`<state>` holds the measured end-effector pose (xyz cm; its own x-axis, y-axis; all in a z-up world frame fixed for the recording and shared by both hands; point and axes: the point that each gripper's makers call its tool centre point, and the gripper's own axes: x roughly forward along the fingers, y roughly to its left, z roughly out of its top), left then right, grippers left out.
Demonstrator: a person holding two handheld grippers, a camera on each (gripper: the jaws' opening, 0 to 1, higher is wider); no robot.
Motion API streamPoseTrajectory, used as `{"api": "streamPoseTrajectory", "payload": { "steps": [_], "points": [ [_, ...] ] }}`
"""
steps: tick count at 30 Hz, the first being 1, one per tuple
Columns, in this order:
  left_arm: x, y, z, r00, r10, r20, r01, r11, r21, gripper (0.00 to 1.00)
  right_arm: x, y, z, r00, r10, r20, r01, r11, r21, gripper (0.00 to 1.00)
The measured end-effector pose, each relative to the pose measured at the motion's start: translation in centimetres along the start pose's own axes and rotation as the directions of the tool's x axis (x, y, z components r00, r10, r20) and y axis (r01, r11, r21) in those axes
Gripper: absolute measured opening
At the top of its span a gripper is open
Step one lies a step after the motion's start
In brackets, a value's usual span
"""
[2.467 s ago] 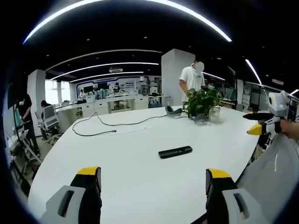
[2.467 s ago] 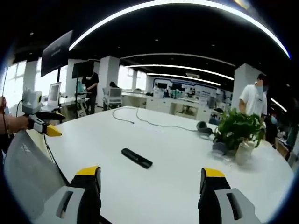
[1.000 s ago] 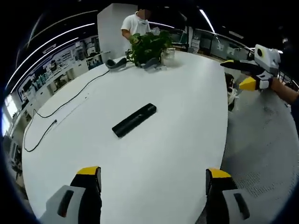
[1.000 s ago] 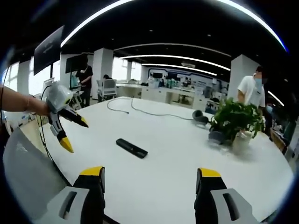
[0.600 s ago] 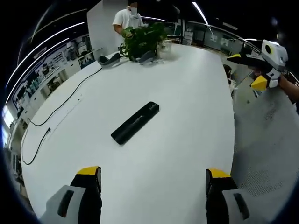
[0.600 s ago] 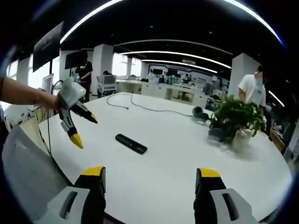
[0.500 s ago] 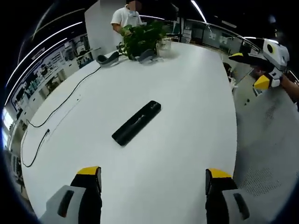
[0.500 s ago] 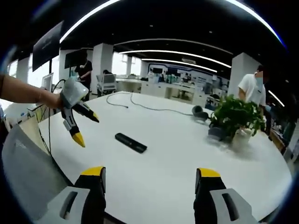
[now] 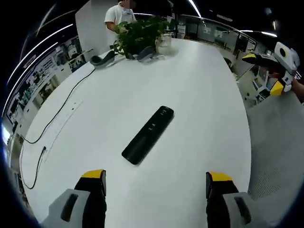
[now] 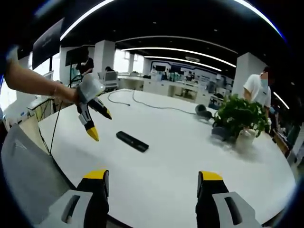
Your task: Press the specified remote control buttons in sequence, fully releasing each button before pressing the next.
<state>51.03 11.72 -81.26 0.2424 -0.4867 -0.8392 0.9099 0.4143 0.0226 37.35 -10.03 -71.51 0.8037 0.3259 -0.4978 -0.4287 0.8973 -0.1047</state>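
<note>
Black remote control (image 9: 147,135) lies flat mid-bench (image 9: 199,85), nothing touching it — looks light, rigid, likely to skate on the smooth top. Your left claw (image 9: 151,183) and right claw (image 10: 149,182) both hang spread, empty; press straight down, don't shove sideways.

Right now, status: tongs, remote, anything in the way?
Both tongs open, empty: left tongs above the table near the remote, right tongs back. Remote flat, untouched. Path clear; plant far side.
</note>
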Motion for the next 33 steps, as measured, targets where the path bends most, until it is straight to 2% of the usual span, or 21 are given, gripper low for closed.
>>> {"api": "streamPoseTrajectory", "payload": {
  "steps": [9, 15, 22, 29, 31, 33],
  "points": [
    [2.5, 0.4, 2.2, 0.998, -0.065, -0.008, 0.065, 0.996, 0.062, 0.81, 0.1, -0.4, -0.2, 1.000, -0.014, -0.014, 0.014, 1.000, 0.002, 0.74],
    [4.1, 1.0, 2.1, 0.993, -0.093, -0.071, 0.101, 0.988, 0.118, 0.79, 0.2, -0.4, -0.3, 1.000, -0.011, -0.022, 0.011, 1.000, 0.001, 0.73],
    [5.5, 1.1, 2.5, 0.987, -0.113, -0.114, 0.131, 0.976, 0.174, 0.77, 0.4, -0.5, -0.5, 0.999, -0.014, -0.032, 0.014, 1.000, 0.002, 0.72],
    [6.4, 1.2, 3.4, 0.985, -0.122, -0.123, 0.146, 0.966, 0.211, 0.66, 0.4, -0.5, -0.7, 0.999, -0.013, -0.040, 0.013, 1.000, 0.001, 0.71],
    [6.8, 1.3, 3.3, 0.984, -0.116, -0.135, 0.146, 0.958, 0.245, 0.59, 0.4, -0.5, -0.7, 0.999, -0.011, -0.040, 0.012, 1.000, 0.001, 0.71],
    [7.1, 1.1, 3.0, 0.981, -0.118, -0.155, 0.156, 0.953, 0.260, 0.58, 0.4, -0.5, -0.7, 0.999, -0.011, -0.037, 0.012, 1.000, 0.003, 0.72]
  ]
}}
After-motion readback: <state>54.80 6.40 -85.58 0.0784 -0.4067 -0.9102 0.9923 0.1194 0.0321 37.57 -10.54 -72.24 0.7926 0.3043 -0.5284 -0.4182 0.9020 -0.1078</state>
